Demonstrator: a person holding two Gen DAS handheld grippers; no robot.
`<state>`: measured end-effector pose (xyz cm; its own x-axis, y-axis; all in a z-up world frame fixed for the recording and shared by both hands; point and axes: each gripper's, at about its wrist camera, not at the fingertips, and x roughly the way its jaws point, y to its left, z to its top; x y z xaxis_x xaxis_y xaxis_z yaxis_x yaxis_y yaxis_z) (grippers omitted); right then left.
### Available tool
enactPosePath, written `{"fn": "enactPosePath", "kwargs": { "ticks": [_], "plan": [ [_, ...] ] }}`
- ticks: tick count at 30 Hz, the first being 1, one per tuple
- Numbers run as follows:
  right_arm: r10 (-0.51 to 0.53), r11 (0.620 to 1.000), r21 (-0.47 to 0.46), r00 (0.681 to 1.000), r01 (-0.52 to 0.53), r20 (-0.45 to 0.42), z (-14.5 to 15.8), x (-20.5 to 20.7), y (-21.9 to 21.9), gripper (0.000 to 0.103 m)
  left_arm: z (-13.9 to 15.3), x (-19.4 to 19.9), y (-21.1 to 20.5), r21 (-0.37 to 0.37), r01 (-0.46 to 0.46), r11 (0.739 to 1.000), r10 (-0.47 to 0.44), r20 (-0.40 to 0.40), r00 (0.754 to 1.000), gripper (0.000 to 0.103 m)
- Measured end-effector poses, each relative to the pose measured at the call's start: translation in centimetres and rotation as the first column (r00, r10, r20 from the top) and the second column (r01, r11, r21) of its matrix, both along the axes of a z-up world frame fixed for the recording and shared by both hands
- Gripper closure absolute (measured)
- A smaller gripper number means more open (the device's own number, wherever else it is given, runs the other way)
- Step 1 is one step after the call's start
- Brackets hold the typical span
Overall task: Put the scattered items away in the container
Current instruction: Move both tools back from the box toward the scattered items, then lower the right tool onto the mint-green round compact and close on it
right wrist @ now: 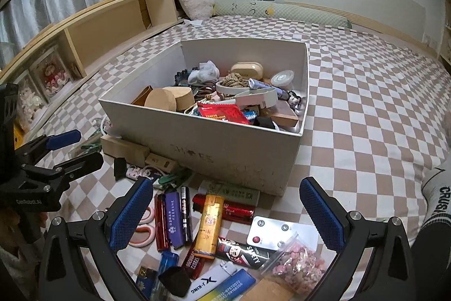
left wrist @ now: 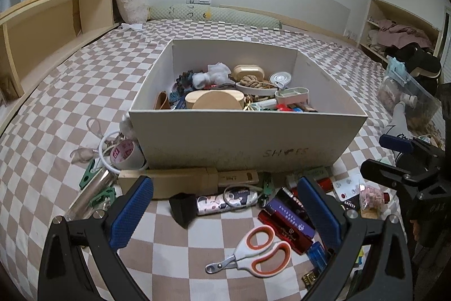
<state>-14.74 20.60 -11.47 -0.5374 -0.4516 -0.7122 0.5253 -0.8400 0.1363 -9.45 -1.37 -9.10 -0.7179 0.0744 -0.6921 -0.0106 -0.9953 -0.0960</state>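
Observation:
A white shoe box (left wrist: 242,131) sits on the checkered bed, full of small items; it also shows in the right wrist view (right wrist: 203,143). My left gripper (left wrist: 225,210) is open and empty, low over scattered items: orange-handled clippers (left wrist: 253,250), a patterned tube (left wrist: 222,200), a black cap (left wrist: 183,206). My right gripper (right wrist: 225,212) is open and empty above a yellow lighter (right wrist: 210,226), a white remote (right wrist: 270,232), a bag of pink bits (right wrist: 298,264) and purple and red lighters (right wrist: 172,219).
A tape roll (left wrist: 126,154), a wooden block (left wrist: 169,179) and green clips (left wrist: 93,174) lie left of the box. A clear storage bin (left wrist: 406,95) stands at the right. Wooden shelves (right wrist: 112,30) line the bed's left side. A socked foot (right wrist: 439,193) is at the right.

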Motion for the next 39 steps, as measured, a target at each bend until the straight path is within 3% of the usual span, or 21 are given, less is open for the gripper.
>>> {"fn": "enactPosePath", "kwargs": {
  "ticks": [11, 27, 39],
  "plan": [
    [0.014, 1.000, 0.005, 1.000, -0.014, 0.016, -1.1, -0.1, 0.2, 0.000, -2.5, 0.5, 0.3, 0.001, 0.036, 0.999, -0.036, 0.060, 0.998, 0.000],
    [0.001, 1.000, -0.012, 0.999, -0.001, 0.052, -1.5, -0.7, 1.1, 0.000, -7.7, 1.1, 2.0, -0.132, 0.141, 0.981, -0.112, 0.205, 0.972, 0.000],
    [-0.020, 1.000, 0.005, 0.994, 0.020, 0.103, -2.2, -1.8, 2.9, 0.000, -9.3, 1.2, 2.6, -0.145, 0.177, 0.973, -0.138, 0.247, 0.959, 0.000]
  ]
}}
